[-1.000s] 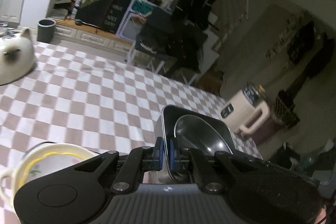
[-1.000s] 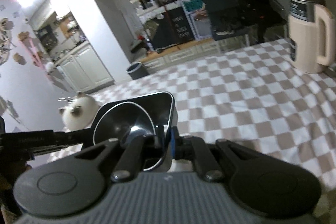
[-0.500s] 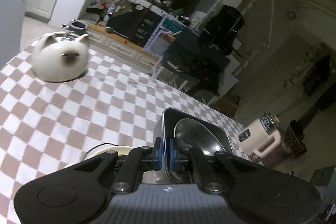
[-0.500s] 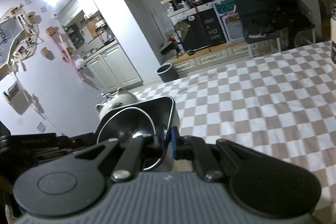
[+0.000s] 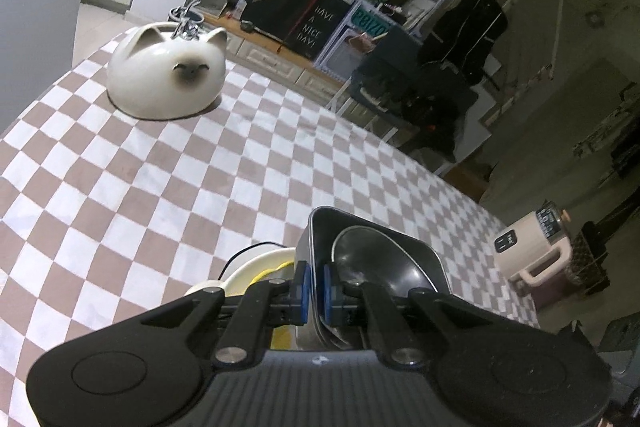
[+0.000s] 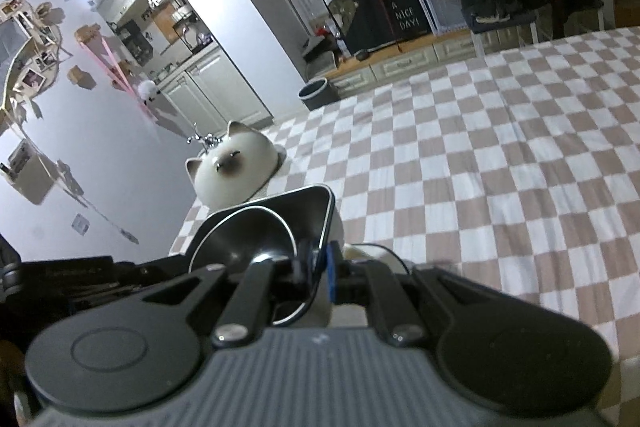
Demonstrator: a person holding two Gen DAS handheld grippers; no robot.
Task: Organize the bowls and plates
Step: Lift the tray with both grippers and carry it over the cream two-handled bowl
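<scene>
A square stainless steel tray [image 5: 316, 227] holds a round steel bowl [image 5: 376, 263]. My left gripper [image 5: 314, 289] is shut on the tray's left wall. My right gripper [image 6: 318, 267] is shut on the tray's right wall [image 6: 326, 211], with the steel bowl [image 6: 244, 235] inside it. The tray is held above the checkered table. Below it sits a cream bowl with a yellow ring [image 5: 256, 269], mostly hidden by the left gripper; a bit of its rim shows in the right wrist view [image 6: 380, 253].
A white cat-shaped ceramic bowl [image 5: 166, 79] lies upside down at the far left of the table [image 5: 160, 187]; it also shows in the right wrist view [image 6: 234, 169]. A beige kettle [image 5: 532, 247] stands beyond the table's right edge. Chairs and shelves stand behind the table.
Both grippers have carried the tray with the steel bowl to the left, toward the cat-shaped bowl. The cream bowl is now more hidden under the tray. Both grips are unchanged.
</scene>
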